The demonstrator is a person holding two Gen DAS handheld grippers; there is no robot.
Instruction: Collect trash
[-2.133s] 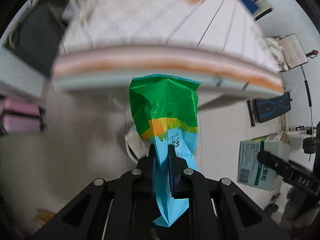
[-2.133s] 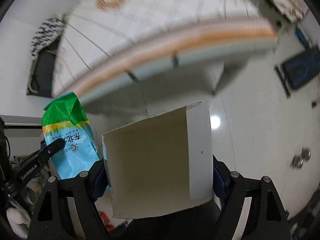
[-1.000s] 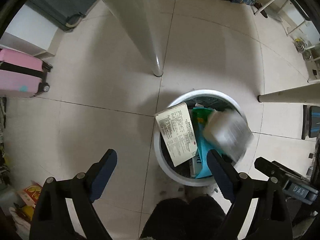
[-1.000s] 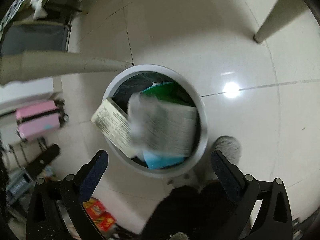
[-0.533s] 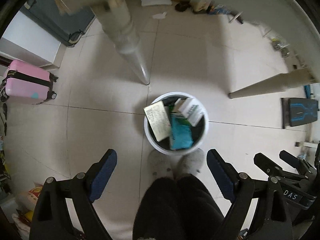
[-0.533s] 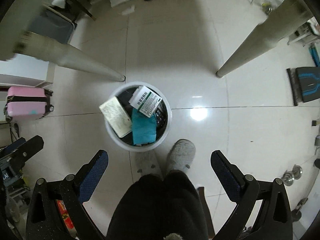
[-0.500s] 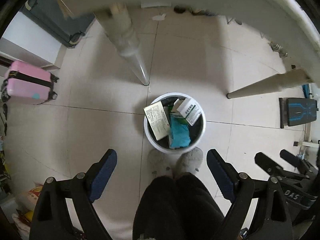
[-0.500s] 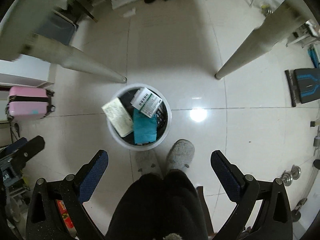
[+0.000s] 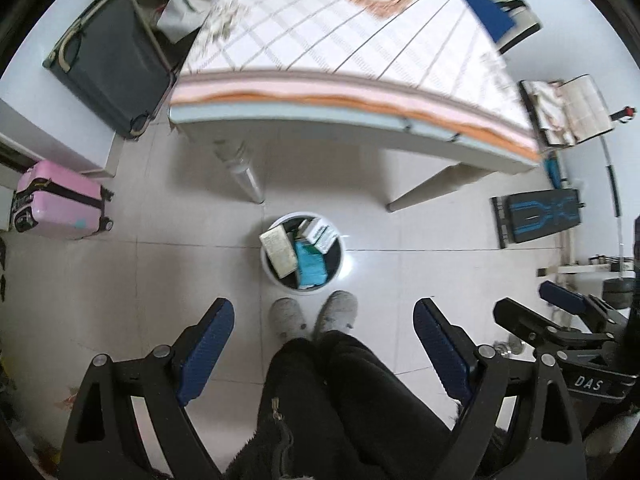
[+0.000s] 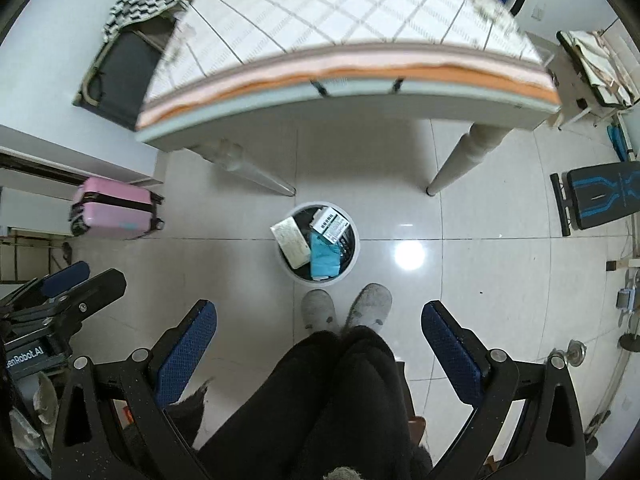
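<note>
A white trash bin stands on the tiled floor far below both grippers, just in front of a person's grey slippers. In it lie a beige printed carton, a blue-green bag and a white barcoded box. My left gripper points down, open and empty. My right gripper is also open and empty. Each gripper shows at the edge of the other's view: the right gripper and the left gripper.
A table with a checked cloth stands beyond the bin, its legs near it. A pink suitcase and a dark case sit left. A black-and-blue bench lies right. Black-trousered legs fill the bottom.
The bag and the box once gripped now lie in the bin. Both grippers have risen well above it, so the bin looks smaller and the table top has come into view.
</note>
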